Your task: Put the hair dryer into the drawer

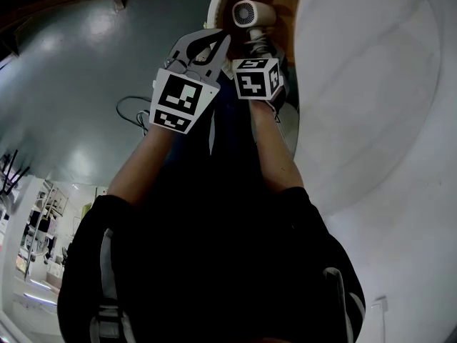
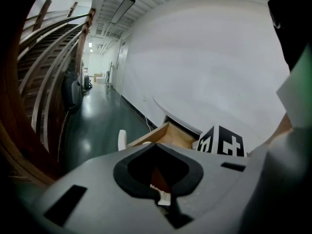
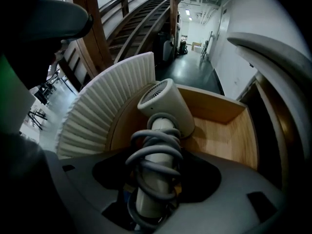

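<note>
The right gripper (image 3: 155, 189) gripped the hair dryer (image 3: 163, 104) by its cord-wrapped handle, jaws wide, head over the open drawer (image 3: 229, 135). The left gripper (image 1: 207, 48), just left, was closed and empty.

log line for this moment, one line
right gripper: jaws shut on dryer | dryer: held over open drawer | left gripper: jaws shut, empty

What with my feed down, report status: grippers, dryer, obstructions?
Right gripper jaws shut on hair dryer handle, over open drawer. Left gripper shut, empty. No obstruction seen.
</note>
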